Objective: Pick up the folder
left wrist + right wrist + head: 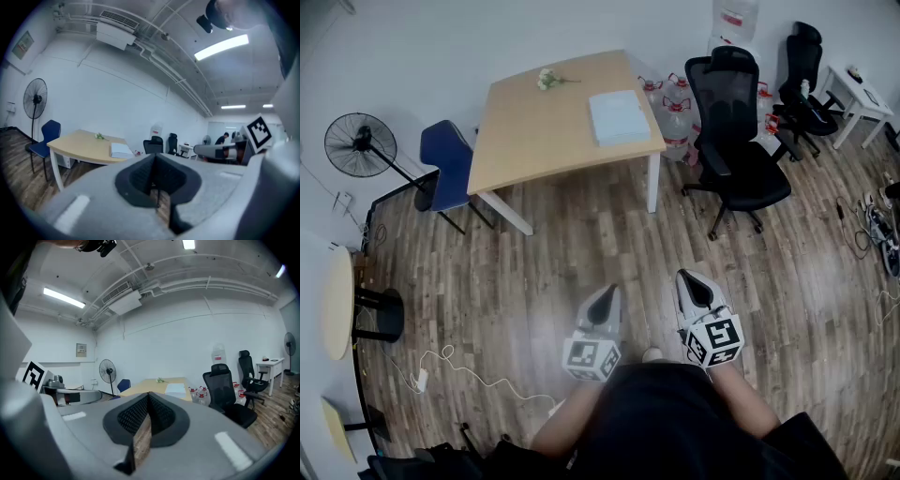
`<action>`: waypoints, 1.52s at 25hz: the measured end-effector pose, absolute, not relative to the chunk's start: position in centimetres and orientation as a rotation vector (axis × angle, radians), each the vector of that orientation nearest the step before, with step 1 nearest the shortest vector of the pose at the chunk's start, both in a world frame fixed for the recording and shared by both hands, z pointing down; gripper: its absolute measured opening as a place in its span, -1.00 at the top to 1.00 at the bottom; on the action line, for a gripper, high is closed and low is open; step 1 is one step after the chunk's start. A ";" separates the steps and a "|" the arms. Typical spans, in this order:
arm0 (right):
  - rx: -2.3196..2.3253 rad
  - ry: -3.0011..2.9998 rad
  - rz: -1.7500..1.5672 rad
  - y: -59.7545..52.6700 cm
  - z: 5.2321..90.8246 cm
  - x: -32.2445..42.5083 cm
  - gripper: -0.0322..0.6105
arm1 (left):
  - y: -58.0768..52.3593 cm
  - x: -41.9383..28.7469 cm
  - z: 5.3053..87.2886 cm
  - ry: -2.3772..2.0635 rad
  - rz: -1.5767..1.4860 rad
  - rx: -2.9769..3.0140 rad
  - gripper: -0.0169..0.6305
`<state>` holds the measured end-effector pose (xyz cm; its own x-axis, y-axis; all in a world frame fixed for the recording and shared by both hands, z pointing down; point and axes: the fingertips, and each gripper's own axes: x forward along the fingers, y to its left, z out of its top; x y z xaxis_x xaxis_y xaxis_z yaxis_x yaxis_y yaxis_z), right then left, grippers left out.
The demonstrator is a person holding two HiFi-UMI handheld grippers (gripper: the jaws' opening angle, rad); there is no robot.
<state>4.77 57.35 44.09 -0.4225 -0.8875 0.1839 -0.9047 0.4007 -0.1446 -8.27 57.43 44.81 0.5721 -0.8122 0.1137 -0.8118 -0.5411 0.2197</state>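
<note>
The left gripper (pixel 607 298), a grey 2-jaw tool with a marker cube, has its jaws pressed together and nothing is between them. The right gripper (pixel 689 283) is the same, closed and empty. Both are in the lower middle of the head view, side by side with a narrow gap, and they point toward the top of the frame.

Ahead of them a wide strip of brown wooden plank floor (pixel 581 253) lies bare up to the light wooden table with white legs (pixel 534 131) in the upper middle. The flat pale blue folder (pixel 619 116) lies on this table, close to its right edge and near the front right corner, well apart from both grippers. A small bunch of white flowers (pixel 548 80) lies near the far edge.

A black office chair on wheels (pixel 736 141) stands right of that corner, with clear water bottles (pixel 675 117) between it and the table. A dark blue chair (pixel 445 169) stands at the table's left edge, and a black standing fan (pixel 361 145) is at the upper left.
</note>
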 end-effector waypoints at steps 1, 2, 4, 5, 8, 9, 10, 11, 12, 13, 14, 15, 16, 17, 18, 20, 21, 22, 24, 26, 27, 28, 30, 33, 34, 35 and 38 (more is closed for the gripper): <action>1.641 -2.562 0.332 57.2 44.0 5.1 0.90 | 57.2 -8.0 44.8 -1.352 -0.002 2.557 0.94; 1.639 -2.560 0.323 57.1 44.0 5.4 0.90 | 57.0 -7.8 44.7 -1.357 -0.003 2.557 0.94; 1.636 -2.565 0.305 57.0 44.0 6.2 0.90 | 56.7 -7.2 44.5 -1.369 -0.012 2.559 0.94; 1.636 -2.574 0.297 57.1 44.1 6.6 0.90 | 56.7 -6.9 44.5 -1.377 -0.021 2.562 0.94; 1.629 -2.607 0.304 57.2 44.5 7.6 0.90 | 56.8 -6.1 44.4 -1.403 -0.041 2.566 0.94; 1.624 -2.614 0.322 57.1 44.8 7.8 0.90 | 56.7 -5.9 44.5 -1.408 -0.041 2.565 0.94; 1.617 -2.622 0.347 57.0 45.0 7.9 0.90 | 56.6 -5.6 44.6 -1.407 -0.038 2.564 0.94; 1.610 -2.635 0.372 56.9 45.2 8.0 0.90 | 56.4 -5.3 44.6 -1.403 -0.036 2.564 0.94; 1.607 -2.646 0.389 56.8 45.3 8.0 0.90 | 56.2 -5.0 44.7 -1.397 -0.033 2.565 0.94; 1.609 -2.648 0.392 56.7 45.5 7.9 0.90 | 55.9 -4.7 44.8 -1.391 -0.030 2.568 0.94; 1.614 -2.640 0.386 56.4 45.8 8.0 0.90 | 55.5 -4.6 44.9 -1.386 -0.027 2.571 0.94; 1.619 -2.624 0.376 56.0 46.3 8.0 0.90 | 55.0 -4.4 45.1 -1.381 -0.023 2.575 0.94; 1.625 -2.605 0.366 55.5 46.7 8.1 0.90 | 54.5 -4.3 45.4 -1.377 -0.018 2.577 0.94; 1.632 -2.586 0.360 54.8 47.2 8.3 0.90 | 53.8 -4.2 45.8 -1.373 -0.013 2.578 0.94; 1.641 -2.570 0.357 54.0 47.5 8.5 0.90 | 52.9 -4.1 46.2 -1.368 -0.009 2.577 0.94; 1.661 -2.547 0.355 52.2 48.1 9.0 0.90 | 51.1 -4.0 47.0 -1.359 -0.004 2.573 0.94; 1.670 -2.538 0.354 51.4 48.3 9.1 0.90 | 50.2 -4.1 47.4 -1.357 -0.002 2.572 0.94; 1.677 -2.527 0.356 50.4 48.6 9.2 0.90 | 49.2 -4.2 47.7 -1.356 0.001 2.572 0.94; 1.685 -2.500 0.366 48.3 49.0 9.3 0.90 | 46.9 -4.3 47.7 -1.354 0.000 2.572 0.94; 1.686 -2.479 0.370 45.8 49.1 9.2 0.90 | 44.4 -4.5 47.5 -1.354 -0.008 2.572 0.94; 1.686 -2.475 0.366 44.5 49.1 9.1 0.90 | 43.1 -4.7 47.3 -1.357 -0.014 2.571 0.94; 1.684 -2.473 0.358 43.0 49.0 8.9 0.90 | 41.7 -4.9 47.2 -1.362 -0.019 2.570 0.94; 1.680 -2.469 0.339 39.8 48.7 8.5 0.90 | 38.6 -5.6 47.0 -1.371 -0.024 2.563 0.94; 1.669 -2.453 0.362 34.7 47.8 7.6 0.90 | 33.6 -7.1 45.7 -1.367 -0.032 2.538 0.94; 1.662 -2.447 0.373 33.1 47.4 7.2 0.90 | 31.9 -7.6 44.8 -1.361 -0.050 2.535 0.94; 1.656 -2.442 0.375 31.6 47.0 6.8 0.90 | 30.2 -8.2 43.9 -1.355 -0.070 2.538 0.94; 1.662 -2.425 0.360 26.7 45.9 5.8 0.90 | 25.0 -9.5 42.3 -1.354 -0.092 2.558 0.94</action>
